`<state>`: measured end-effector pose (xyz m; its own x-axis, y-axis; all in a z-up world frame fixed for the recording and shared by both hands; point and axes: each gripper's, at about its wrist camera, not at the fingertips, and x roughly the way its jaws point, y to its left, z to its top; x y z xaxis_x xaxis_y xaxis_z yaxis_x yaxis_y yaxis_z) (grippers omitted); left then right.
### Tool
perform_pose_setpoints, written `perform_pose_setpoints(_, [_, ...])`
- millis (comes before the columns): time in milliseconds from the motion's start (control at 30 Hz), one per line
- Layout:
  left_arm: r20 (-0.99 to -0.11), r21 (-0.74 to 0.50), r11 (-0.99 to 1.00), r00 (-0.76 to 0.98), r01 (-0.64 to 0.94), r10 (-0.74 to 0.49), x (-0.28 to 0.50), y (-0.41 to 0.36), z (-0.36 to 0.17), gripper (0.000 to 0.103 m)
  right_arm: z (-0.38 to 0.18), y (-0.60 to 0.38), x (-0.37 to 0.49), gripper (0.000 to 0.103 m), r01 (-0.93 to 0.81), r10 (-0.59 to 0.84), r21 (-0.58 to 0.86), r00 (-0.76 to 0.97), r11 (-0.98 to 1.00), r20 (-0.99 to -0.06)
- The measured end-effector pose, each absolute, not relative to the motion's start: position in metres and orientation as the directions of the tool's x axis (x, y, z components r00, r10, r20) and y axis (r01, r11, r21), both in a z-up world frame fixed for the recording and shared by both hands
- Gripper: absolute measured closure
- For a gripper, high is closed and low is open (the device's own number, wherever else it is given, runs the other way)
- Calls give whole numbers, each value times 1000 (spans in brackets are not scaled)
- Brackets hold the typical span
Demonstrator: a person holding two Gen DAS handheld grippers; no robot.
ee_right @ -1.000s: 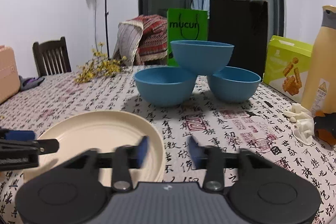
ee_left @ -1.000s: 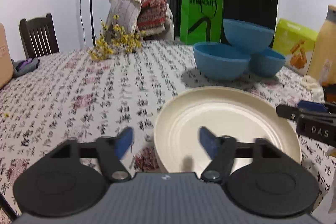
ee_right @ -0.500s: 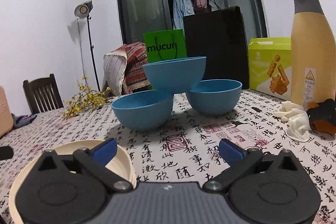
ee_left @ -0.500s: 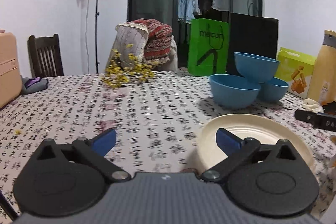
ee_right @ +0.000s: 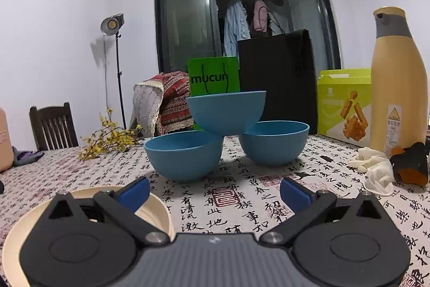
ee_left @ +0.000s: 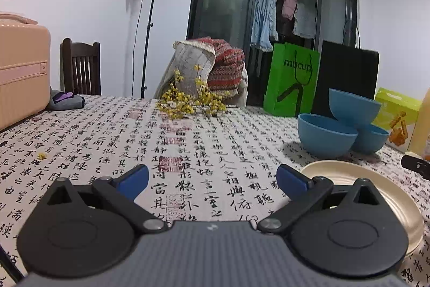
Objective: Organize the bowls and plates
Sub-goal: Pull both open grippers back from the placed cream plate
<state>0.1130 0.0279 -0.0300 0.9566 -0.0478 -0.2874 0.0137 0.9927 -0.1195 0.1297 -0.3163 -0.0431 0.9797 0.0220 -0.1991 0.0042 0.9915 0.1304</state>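
Three blue bowls (ee_right: 228,136) stand grouped on the table: two side by side on the cloth, the third perched on their adjoining rims.
One cream plate (ee_left: 376,187) lies flat on the cloth, nearer the cameras than the bowls, under the left gripper's right finger and the right gripper's left finger.
Left gripper (ee_left: 212,179): jaws spread wide, nothing between them, only tablecloth.
Right gripper (ee_right: 215,191): jaws spread wide, empty, aimed toward the bowls.
Surface: tablecloth (ee_left: 188,152) printed with black calligraphy and red seals.
On it: yellow flower sprig (ee_left: 188,101), green "mucun" bag (ee_right: 213,78), black bag (ee_right: 279,77), green snack box (ee_right: 345,104), tan bottle with grey collar (ee_right: 397,88), white gloves (ee_right: 376,171), pink case (ee_left: 21,71) at the far left.
Room: white walls, dark glass doors (ee_right: 242,23) with clothes hanging behind, lamp on a stand (ee_right: 113,23), wooden chair (ee_left: 80,69), patterned throw (ee_left: 215,66) draped over another chair.
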Motion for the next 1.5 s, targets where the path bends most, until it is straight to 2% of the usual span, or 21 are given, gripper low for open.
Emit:
perform_pose_setpoints(233, [-272,-166,986,962,-19,-28,110,37,-30,0,-43,-315,131,0,18,9,126,978,992,-208])
perform_pose_setpoints(633, [-271,-162,987,962,-7,-37,110,36,-31,0,-44,-314,133,0,31,-2,121,973,992,-231])
perform_pose_setpoints(1233, [-268,-142,990,963,-22,-17,108,32,-30,0,-44,-314,131,0,33,-8,115,977,993,-214])
perform_pose_setpoints(1500, [-270,-91,995,963,-35,9,108,24,-29,0,-43,-303,129,0,23,-13,49,979,999,-205])
